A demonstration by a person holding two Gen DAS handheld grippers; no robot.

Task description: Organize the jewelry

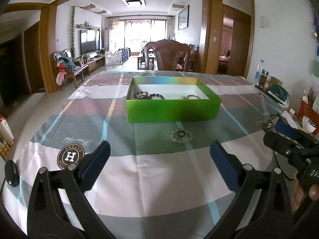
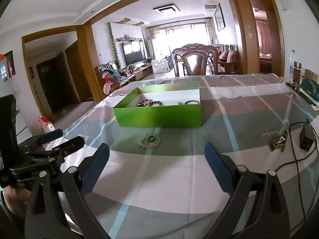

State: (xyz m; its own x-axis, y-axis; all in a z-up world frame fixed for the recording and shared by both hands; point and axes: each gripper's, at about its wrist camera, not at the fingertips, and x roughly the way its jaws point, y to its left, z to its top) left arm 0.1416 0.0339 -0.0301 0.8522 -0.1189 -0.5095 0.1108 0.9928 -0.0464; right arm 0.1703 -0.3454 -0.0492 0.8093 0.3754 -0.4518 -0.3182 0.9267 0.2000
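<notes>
Jewelry is seen partly sorted: several bead bracelets (image 1: 149, 95) are already laid inside the green box (image 1: 173, 109) on the cloth-covered bench (image 1: 159, 169), while a pale bead bracelet (image 1: 181, 136) with a small dark ring (image 1: 181, 133) inside its loop is left just in front of the box. Both the left claw (image 1: 159, 155) and right claw (image 2: 157, 155) are held spread and empty, near the loose pieces. A pickup of these is judged next, calling for a low, careful pinch.

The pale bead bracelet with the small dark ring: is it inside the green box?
No, the pale bead bracelet lies on the tablecloth before the green box.
</notes>
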